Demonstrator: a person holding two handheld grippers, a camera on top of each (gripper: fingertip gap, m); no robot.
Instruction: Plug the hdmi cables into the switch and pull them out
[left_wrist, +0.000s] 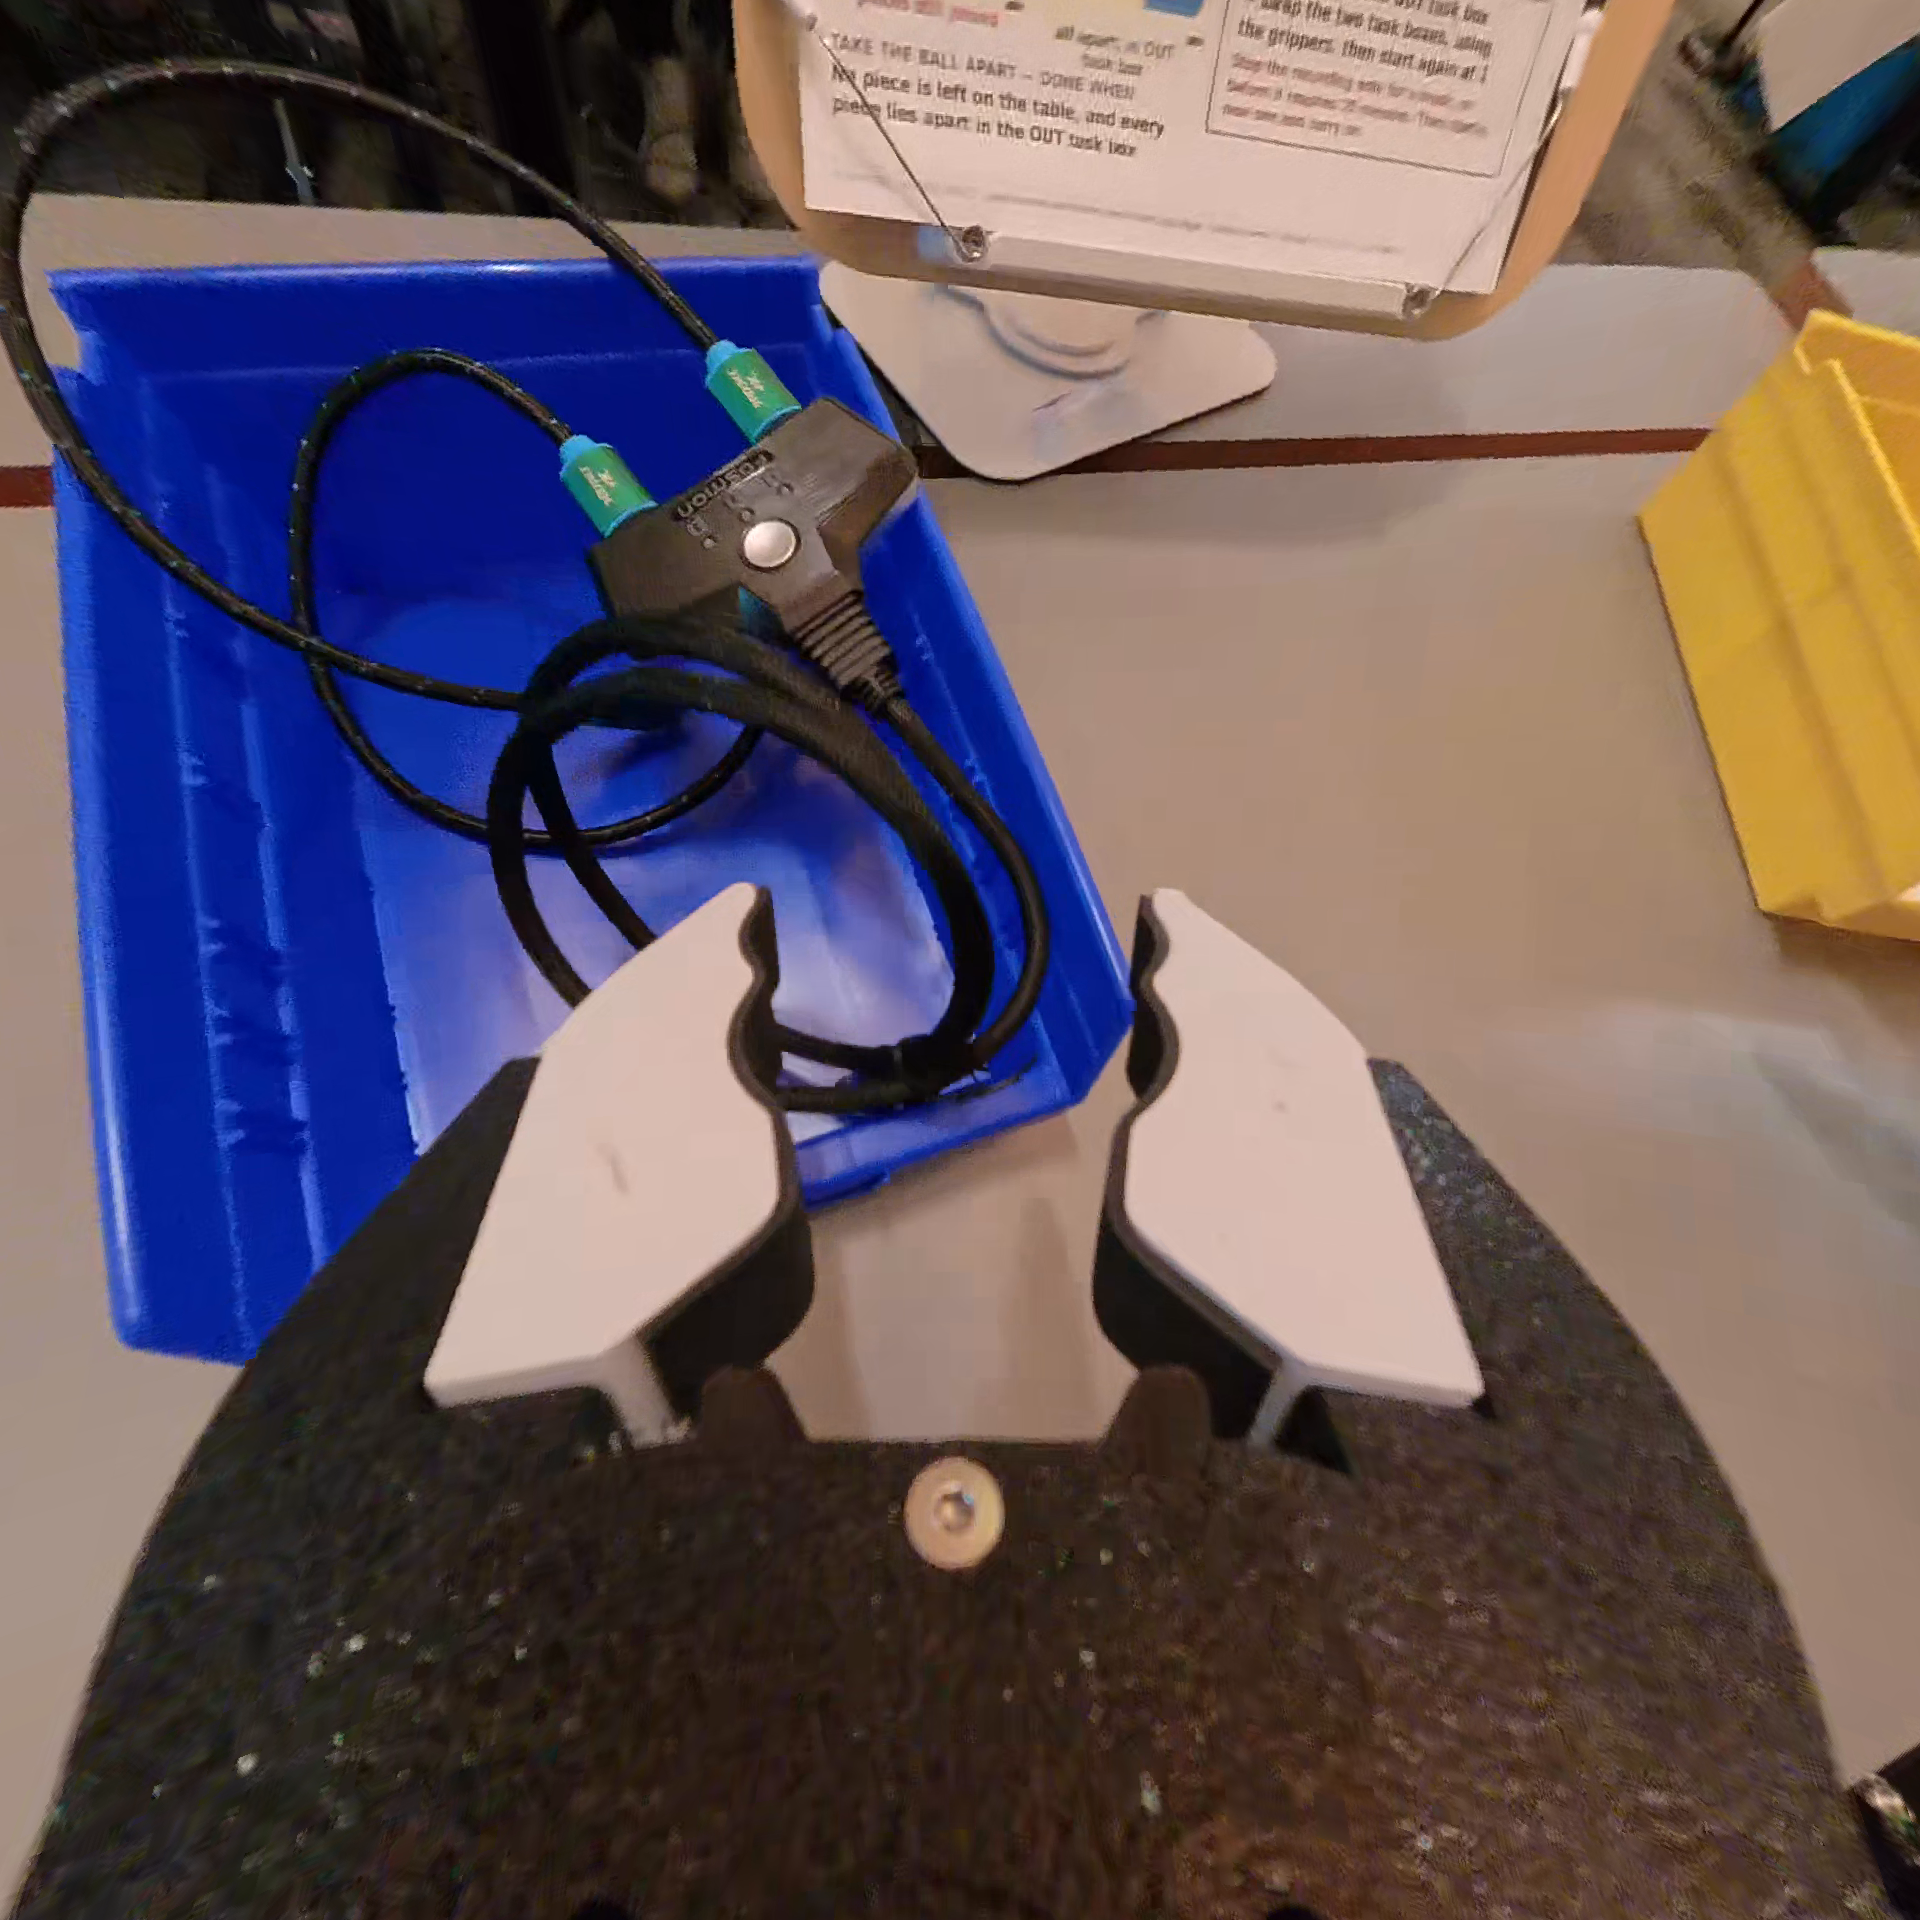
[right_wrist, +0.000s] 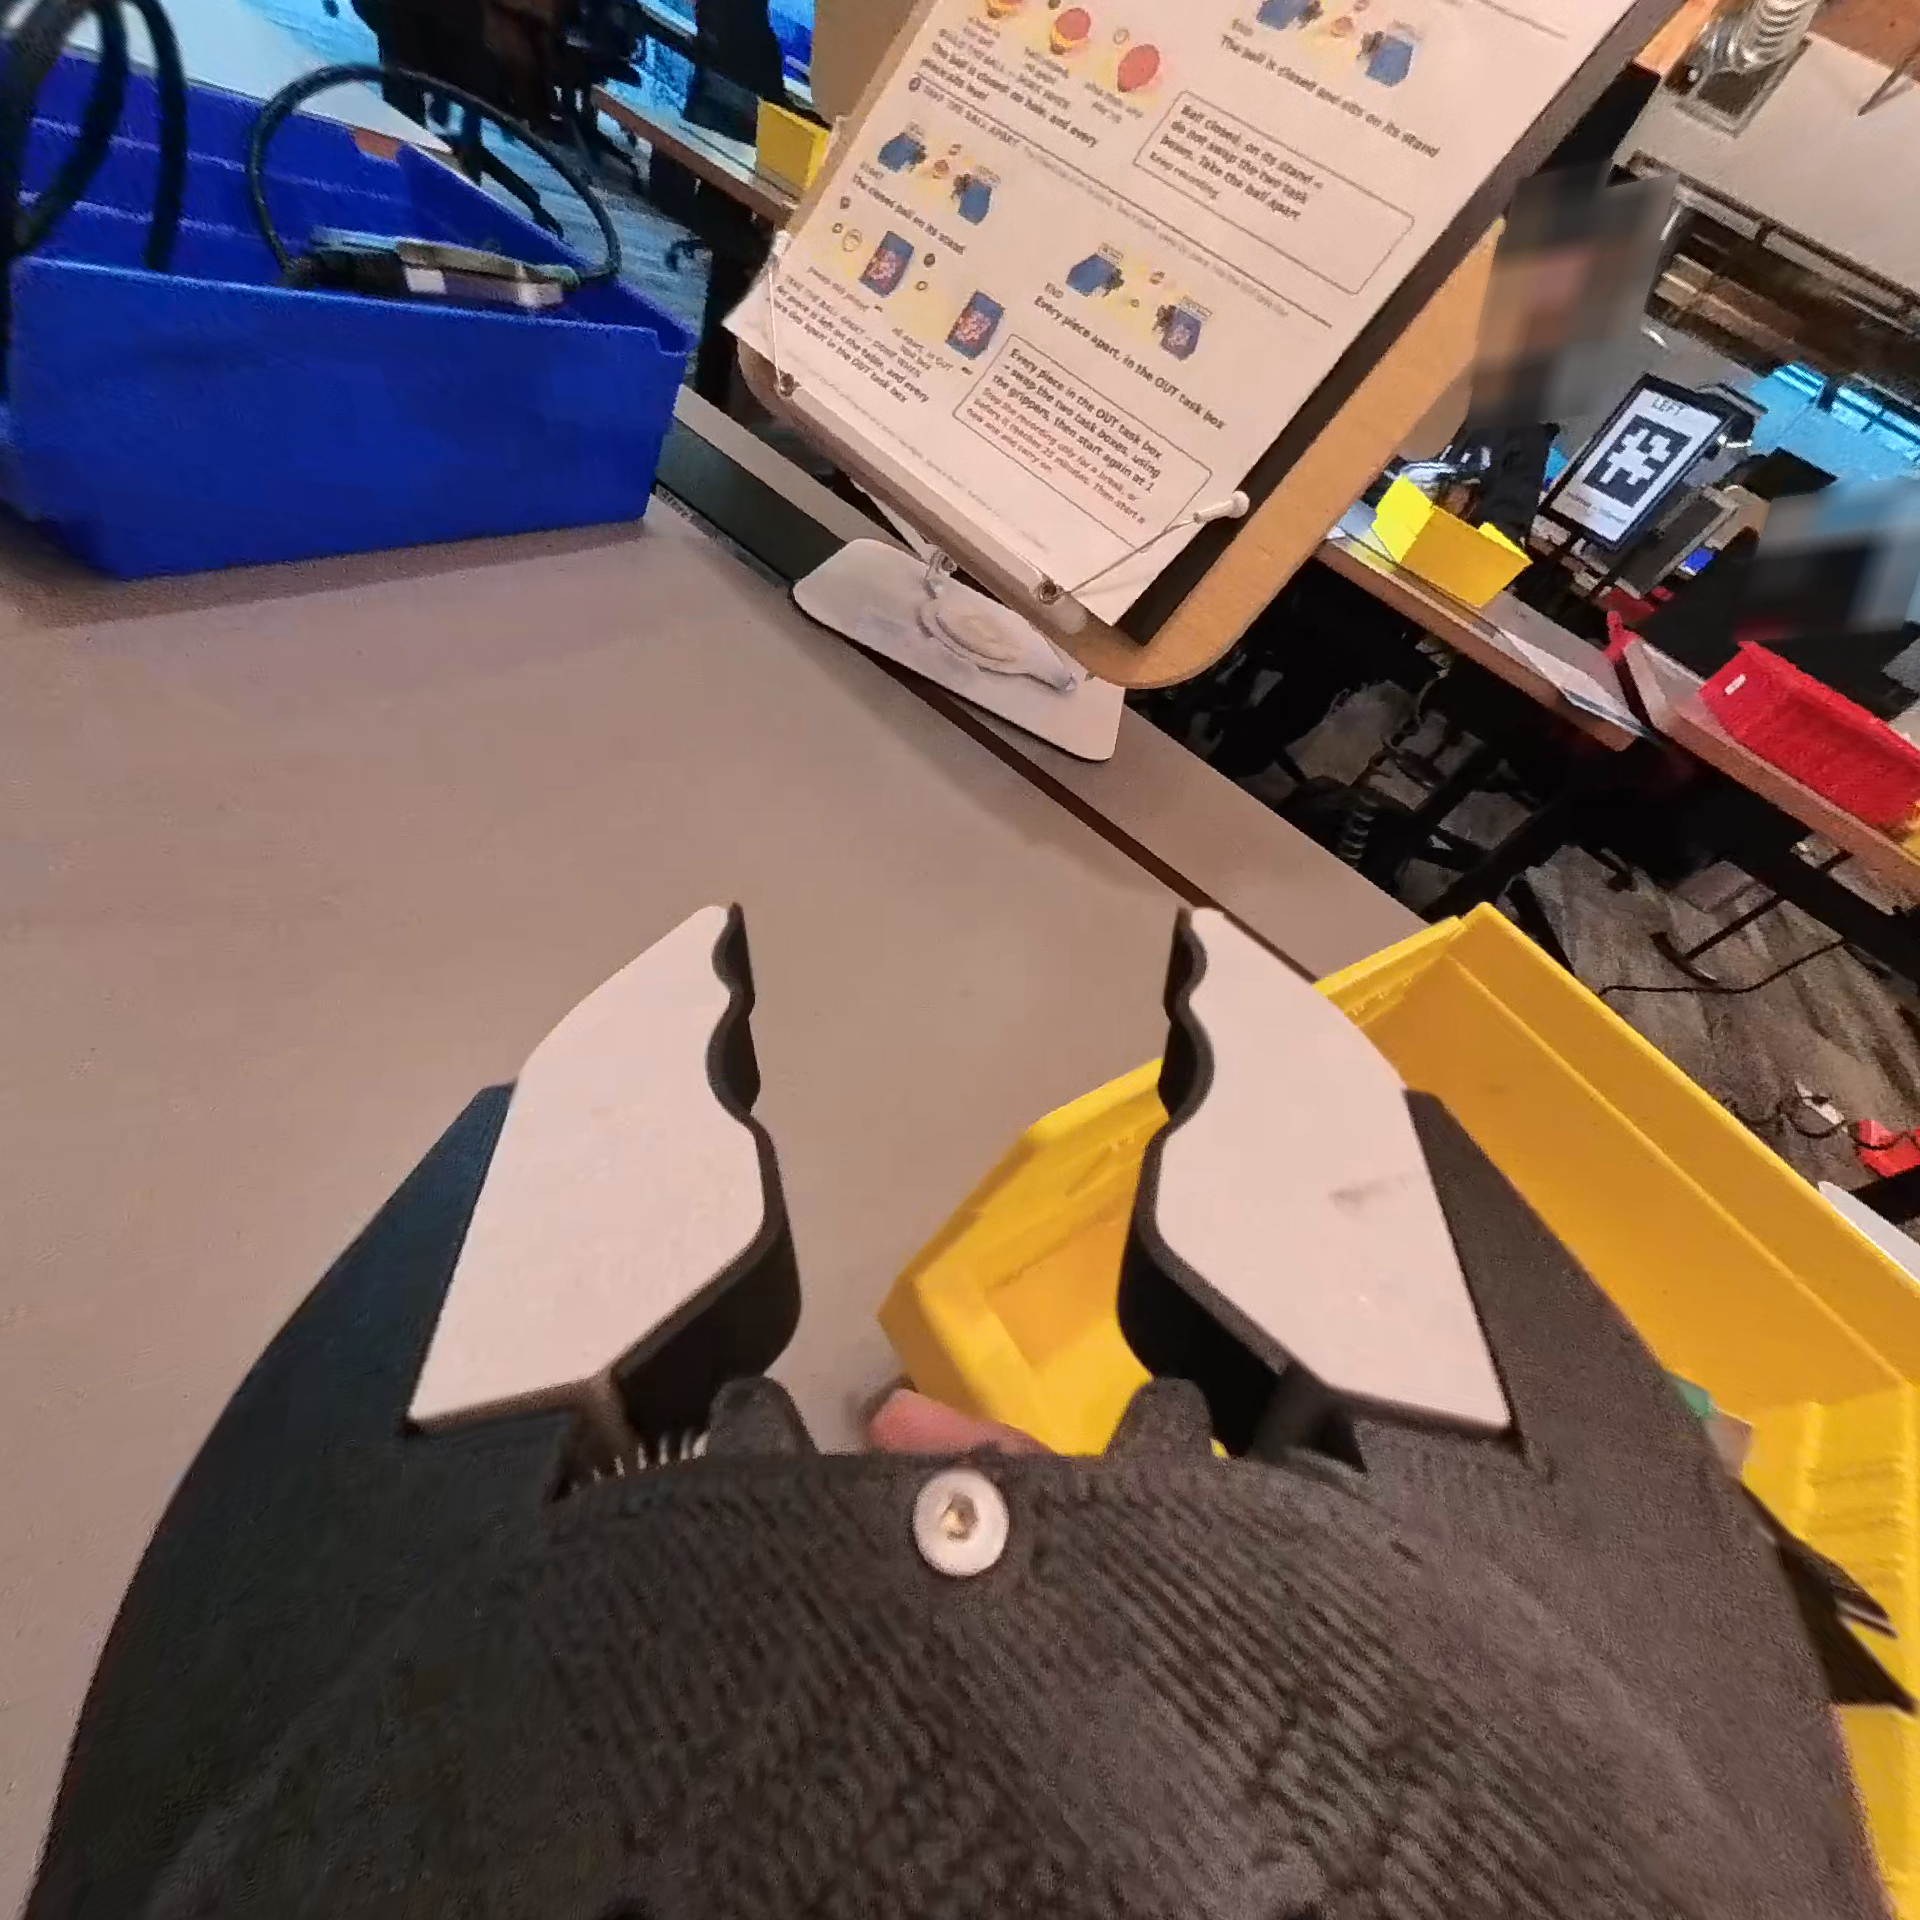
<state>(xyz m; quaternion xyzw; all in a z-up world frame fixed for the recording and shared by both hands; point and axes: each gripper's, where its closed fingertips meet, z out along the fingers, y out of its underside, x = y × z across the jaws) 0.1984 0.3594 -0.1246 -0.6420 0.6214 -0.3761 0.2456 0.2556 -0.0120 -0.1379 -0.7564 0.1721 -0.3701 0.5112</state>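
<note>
A black HDMI switch (left_wrist: 764, 520) with a silver button lies in the blue bin (left_wrist: 208, 831). Two black braided cables with teal plugs (left_wrist: 608, 486) (left_wrist: 750, 393) sit plugged into its far side. Its own black lead (left_wrist: 966, 831) coils in the bin toward me. My left gripper (left_wrist: 951, 914) is open and empty, above the bin's near right corner. My right gripper (right_wrist: 956, 925) is open and empty, over the grey table beside the yellow bin (right_wrist: 1558, 1143). The blue bin (right_wrist: 312, 416) with cables shows at far left in the right wrist view.
A paper instruction sheet on a wooden stand (left_wrist: 1143, 156) stands behind the blue bin, also in the right wrist view (right_wrist: 1091, 312). The yellow bin (left_wrist: 1818, 675) sits at the right. Grey table (left_wrist: 1351, 727) lies between bins. Other tables, a red bin (right_wrist: 1808, 738) and a person sit beyond the edge.
</note>
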